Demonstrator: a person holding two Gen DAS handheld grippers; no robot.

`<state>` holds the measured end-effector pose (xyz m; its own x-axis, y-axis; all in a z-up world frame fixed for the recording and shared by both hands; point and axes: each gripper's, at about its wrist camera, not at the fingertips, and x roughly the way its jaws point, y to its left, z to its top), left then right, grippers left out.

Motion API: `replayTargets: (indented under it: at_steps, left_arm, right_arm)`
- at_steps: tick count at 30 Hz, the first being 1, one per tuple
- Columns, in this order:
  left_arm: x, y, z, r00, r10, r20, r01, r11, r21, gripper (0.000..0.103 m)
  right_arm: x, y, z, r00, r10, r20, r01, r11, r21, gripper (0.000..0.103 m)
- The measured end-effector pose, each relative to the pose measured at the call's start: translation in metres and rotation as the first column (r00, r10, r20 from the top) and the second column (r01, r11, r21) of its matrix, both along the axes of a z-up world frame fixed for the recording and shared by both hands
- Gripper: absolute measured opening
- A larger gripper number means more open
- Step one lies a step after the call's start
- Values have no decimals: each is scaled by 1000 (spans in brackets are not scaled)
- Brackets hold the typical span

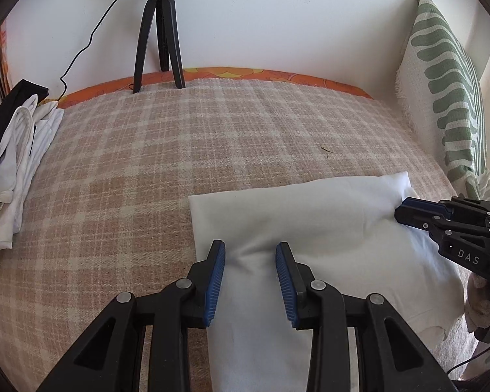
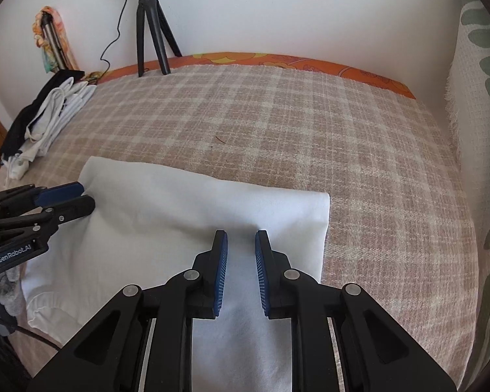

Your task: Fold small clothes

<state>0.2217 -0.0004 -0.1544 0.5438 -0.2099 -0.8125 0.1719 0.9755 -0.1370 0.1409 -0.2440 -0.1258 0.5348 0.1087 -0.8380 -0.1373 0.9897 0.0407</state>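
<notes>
**Mia:** What is the white thing on the bed?

**Sam:** It is a white cloth (image 1: 310, 228), a small piece of clothing folded over. It lies flat on the checked blanket (image 1: 179, 150) that covers the bed. In the left wrist view it sits from about 6 o'clock up to 3 o'clock.

**Mia:** Where is the left gripper (image 1: 250, 248)?

**Sam:** Right over the cloth, near its left edge. Its jaws are apart, with the cloth lying between them. They do not pinch anything.

**Mia:** And the right gripper (image 2: 240, 236)?

**Sam:** It is over the other end of the cloth, near the right edge. Its jaws are apart too, with a smaller gap than the left ones. In the left wrist view it comes in from 3 o'clock, and its tips touch the cloth near the far right corner.

**Mia:** What else is there?

**Sam:** A pile of clothes (image 2: 45, 121), white and black, lies at the left edge of the bed, at 9 o'clock, well apart from the cloth. A black tripod (image 2: 152, 29) stands at the wall at 11 o'clock. A pillow (image 1: 447, 98) with green shapes leans at 2 o'clock.
</notes>
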Motion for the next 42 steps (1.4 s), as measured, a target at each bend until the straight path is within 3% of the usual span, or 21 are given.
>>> replayTargets:
  at_steps: [4,8,11,12,13,20,27,32,35,38,41,42]
  left_arm:
    - [0,-6,-1,1000,-26,11,26,998,51,35]
    - [1,5,9,1000,6,14,-7,1000,25,36]
    - [4,30,19,998,60,24,-59,998,-38,55]
    - [6,38,20,997,74,14,-73,995,-69,58]
    - [7,47,20,996,85,1,-85,991,-104,58]
    - [14,73,5,986,98,-135,-134,946,-295,58]
    - [20,59,-4,981,62,-182,-121,936,-331,58]
    - [19,49,-4,985,54,-162,-105,940,-324,56]
    - [21,41,-4,988,43,-147,-86,951,-298,50]
    - [23,36,-5,988,52,-142,-91,955,-283,37]
    - [24,30,-5,990,65,-128,-97,961,-258,22]
    - [23,27,-5,991,63,-120,-91,966,-244,15]
  right_arm:
    - [0,-2,-6,1000,5,0,-5,999,-39,22]
    - [-1,-10,-1,999,-33,-6,33,999,-22,22]
    - [-12,-19,8,998,-66,-6,66,998,-16,26]
    - [-18,-23,11,997,-75,-8,75,997,-4,34]
    - [-24,-27,13,997,-81,-13,81,997,11,40]
    - [-70,-58,10,982,-155,-107,171,974,152,45]
    - [-97,-72,-5,958,-202,-202,259,912,319,46]
    - [-99,-67,-8,958,-201,-203,264,896,358,51]
    - [-96,-59,-10,964,-171,-204,242,884,401,51]
    - [-91,-49,-10,970,-153,-190,218,893,393,49]
    - [-87,-41,-11,971,-141,-195,209,895,394,34]
    - [-85,-36,-10,971,-133,-197,200,906,373,21]
